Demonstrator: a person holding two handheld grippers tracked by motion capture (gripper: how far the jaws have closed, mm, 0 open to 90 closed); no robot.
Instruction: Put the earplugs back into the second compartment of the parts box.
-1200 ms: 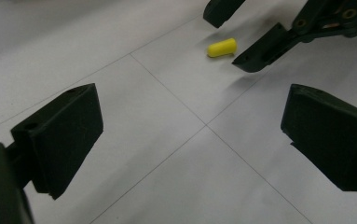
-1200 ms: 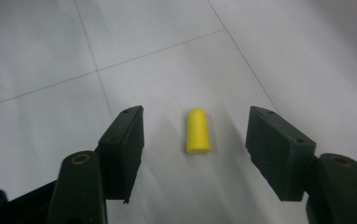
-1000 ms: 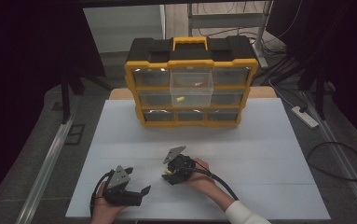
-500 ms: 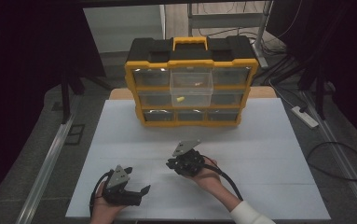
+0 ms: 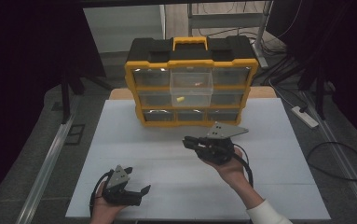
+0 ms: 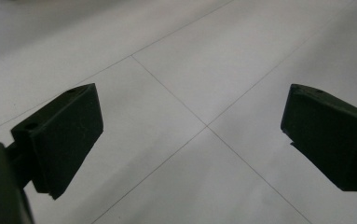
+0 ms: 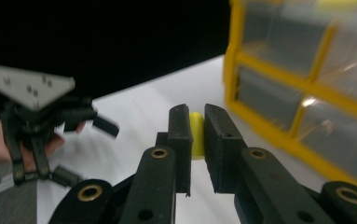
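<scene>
A yellow and black drawer organizer (image 5: pixel 190 79) stands at the far side of the white table (image 5: pixel 269 154). Its clear top middle drawer (image 5: pixel 191 85) is pulled out, and a small yellow piece (image 5: pixel 180 99) shows behind its front. My right gripper (image 5: pixel 188 142) hovers in front of the organizer's bottom row. In the right gripper view it (image 7: pixel 196 126) is shut on a small yellow piece (image 7: pixel 196 135), with the organizer (image 7: pixel 306 93) close at the right. My left gripper (image 5: pixel 139 183) rests low near the front left, jaws wide open (image 6: pixel 192 121) over bare table.
The organizer has several other clear drawers, all pushed in. A power strip (image 5: pixel 305 116) and cables (image 5: pixel 339 158) lie on the floor to the right of the table. A metal rail (image 5: pixel 45 163) runs along the table's left side.
My right gripper has lifted and moved away from me toward the organizer's front, still holding the yellow piece. The left gripper has stayed in place.
</scene>
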